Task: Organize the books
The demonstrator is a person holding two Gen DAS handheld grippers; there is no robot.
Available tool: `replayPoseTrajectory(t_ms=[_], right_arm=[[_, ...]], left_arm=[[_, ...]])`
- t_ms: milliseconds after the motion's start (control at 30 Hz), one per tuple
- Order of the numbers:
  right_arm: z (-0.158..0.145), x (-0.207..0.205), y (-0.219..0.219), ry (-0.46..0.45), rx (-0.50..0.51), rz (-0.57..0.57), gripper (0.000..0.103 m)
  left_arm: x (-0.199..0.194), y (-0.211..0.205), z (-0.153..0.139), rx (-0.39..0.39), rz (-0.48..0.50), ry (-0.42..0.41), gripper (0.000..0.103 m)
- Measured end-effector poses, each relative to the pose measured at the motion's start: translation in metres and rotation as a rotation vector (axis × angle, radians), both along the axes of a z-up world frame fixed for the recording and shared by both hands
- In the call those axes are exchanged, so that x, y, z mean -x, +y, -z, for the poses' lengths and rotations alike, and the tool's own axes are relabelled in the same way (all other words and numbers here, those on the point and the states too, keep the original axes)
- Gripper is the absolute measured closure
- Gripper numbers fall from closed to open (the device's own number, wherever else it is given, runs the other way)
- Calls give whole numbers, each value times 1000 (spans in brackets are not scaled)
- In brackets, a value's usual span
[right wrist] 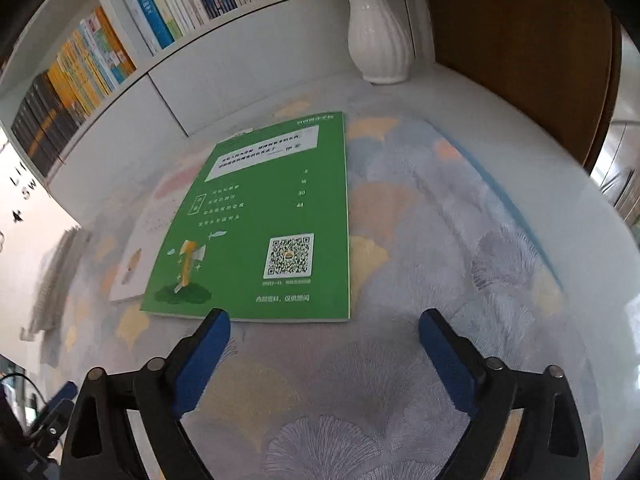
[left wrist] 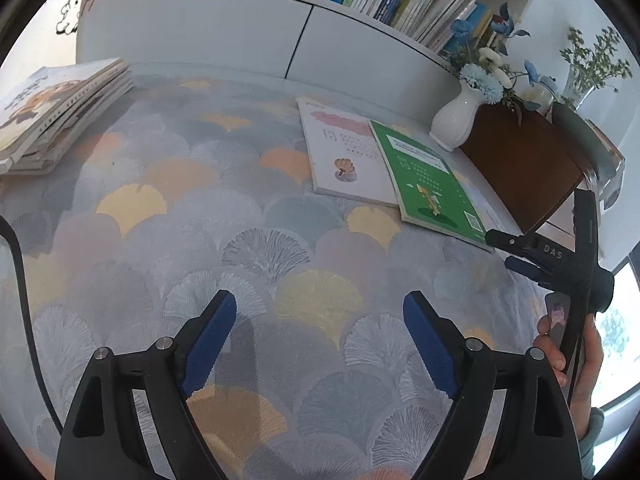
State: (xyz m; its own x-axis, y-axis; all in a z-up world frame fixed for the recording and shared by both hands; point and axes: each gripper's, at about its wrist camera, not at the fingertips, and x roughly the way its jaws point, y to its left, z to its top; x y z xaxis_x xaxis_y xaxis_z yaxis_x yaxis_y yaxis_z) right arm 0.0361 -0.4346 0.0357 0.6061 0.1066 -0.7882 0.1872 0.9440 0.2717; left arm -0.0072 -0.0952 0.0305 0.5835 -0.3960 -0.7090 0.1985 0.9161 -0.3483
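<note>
1. Judging from how things lie, the step in hand is the pick-up of the green book (right wrist: 256, 224); the right gripper (right wrist: 324, 356) is lined up just short of the book's near edge, its left pad tip at that edge, with nothing between the pads.
2. The right gripper's jaws are spread wide and hold nothing; the left gripper (left wrist: 320, 344) is likewise spread and empty over bare tablecloth (left wrist: 200, 240), well apart from any book.
3. The green book is lying flat toward the far right corner of the table, partly overlapping a white book (left wrist: 340, 152) on its left; a stack of books (left wrist: 52, 116) is sitting at the far left edge.
4. The next move is judged to call for one pad being slid under the thin near edge, since the book is flat and flush with the cloth, and then for the jaws being shut on it.
5. The green cover is seen to be smooth, glossy and thin; the cloth is woven, with a fan-shaped leaf pattern; the pads are blue and ridged.
6. A white ribbed vase (right wrist: 380, 36) with flowers is standing at the far edge, beside a brown wooden board (right wrist: 520, 52).
</note>
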Motion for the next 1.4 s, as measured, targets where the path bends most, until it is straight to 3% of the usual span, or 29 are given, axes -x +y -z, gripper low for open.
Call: replayPoseTrajectory(t_ms=[333, 467, 567, 667, 767, 833, 900, 967, 1100, 1133, 1233, 1400], right_arm=[[-2, 1, -11, -34, -56, 11, 7], [-2, 4, -27, -76, -152, 47, 12], [-3, 2, -37, -34, -227, 98, 16], [-10, -13, -36, 65, -213, 101, 23], [-11, -27, -38, 44, -222, 129, 41], [-8, -33, -38, 5, -197, 151, 44], [-3, -31, -34, -62, -192, 152, 44], [-6, -33, -29, -57, -140, 120, 46], [-5, -34, -28, -60, -110, 80, 47], [-5, -36, -28, -56, -112, 72, 47], [-4, -38, -25, -57, -108, 54, 46], [-2, -41, -14, -55, -127, -8, 44]], left_arm=[[-1, -2, 1, -29, -5, -8, 18], [-3, -7, -6, -34, -4, -5, 19], [-13, -17, -23, -1, 36, 32, 19], [-31, -43, -46, -31, 79, 5, 19], [-64, -69, -48, -17, 119, 38, 20], [-82, -84, -42, -4, 119, 38, 22], [-103, -102, -31, -29, 128, 42, 41], [-118, -114, -21, -56, 118, 46, 50], [-144, -122, 2, -27, 72, 94, 50], [-144, -124, 2, -17, 71, 74, 50], [-143, -134, 2, 8, 133, 87, 48], [-129, -143, 0, -39, 156, 89, 46]])
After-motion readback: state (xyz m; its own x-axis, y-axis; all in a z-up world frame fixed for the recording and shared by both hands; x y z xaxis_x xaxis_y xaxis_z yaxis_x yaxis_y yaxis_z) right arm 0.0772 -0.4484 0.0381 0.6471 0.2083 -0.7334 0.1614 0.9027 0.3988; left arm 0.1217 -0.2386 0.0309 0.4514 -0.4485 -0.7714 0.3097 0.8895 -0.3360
